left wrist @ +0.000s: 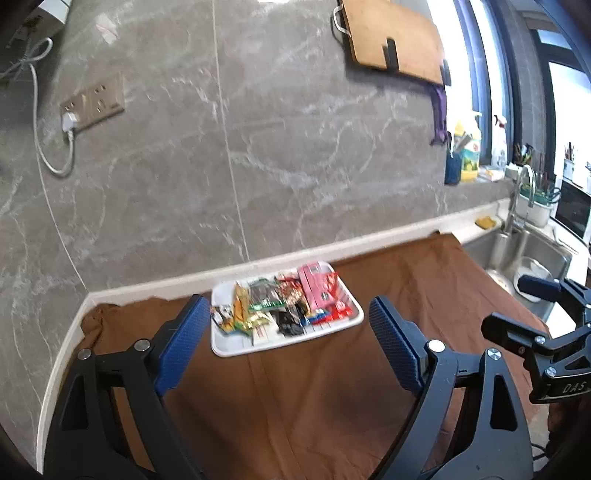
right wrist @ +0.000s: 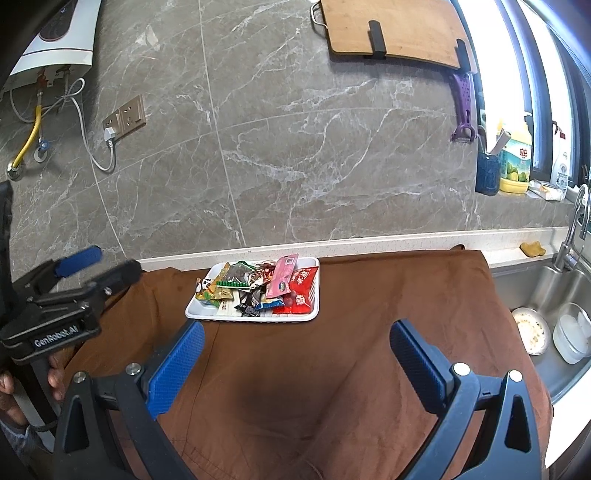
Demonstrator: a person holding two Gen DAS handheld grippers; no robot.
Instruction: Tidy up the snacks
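left gripper point(left wrist: 284, 321): jaws spread wide, blue pads empty, held over the brown cloth just near of the tray; nothing between the fingers.
right gripper point(right wrist: 295, 350): jaws likewise wide apart and empty, above bare cloth, near side of the tray and well apart from it.
brown cloth point(right wrist: 369, 295): covers the counter from the left edge to the sink rim.
white tray point(right wrist: 195, 310): lies flat on the cloth at the far side, close to the wall.
snack packets point(right wrist: 258, 288): all piled inside the tray, overlapping; pink packet point(right wrist: 282, 275) on top toward the right, red packet point(right wrist: 304, 291) at the right end, yellow and green ones at the left.
sink point(right wrist: 554, 295): right of the cloth, holding a bowl and a container.
wall: grey marble tile; wooden cutting board point(right wrist: 391, 27) hanging high right, socket point(right wrist: 125, 118) at left.
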